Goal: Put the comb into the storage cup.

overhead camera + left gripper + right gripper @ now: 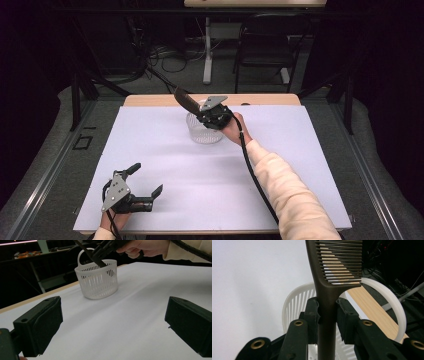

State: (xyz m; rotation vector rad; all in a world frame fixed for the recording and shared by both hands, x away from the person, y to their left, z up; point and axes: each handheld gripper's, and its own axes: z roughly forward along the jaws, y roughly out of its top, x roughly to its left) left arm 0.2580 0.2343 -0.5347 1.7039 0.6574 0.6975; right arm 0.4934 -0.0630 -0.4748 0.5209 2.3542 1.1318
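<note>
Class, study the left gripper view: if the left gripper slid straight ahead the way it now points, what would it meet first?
Probably the white basket. The open left gripper faces bare white table cover, and the basket stands slightly left of centre beyond it. Depth is unclear, so it might only graze the basket's right side.

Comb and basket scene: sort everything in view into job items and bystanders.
In the job:
- comb, clamped in the right tongs
- white basket, beneath the comb

Just about:
- left tongs, open, idle
- white table cover
- chair behind the table
</note>
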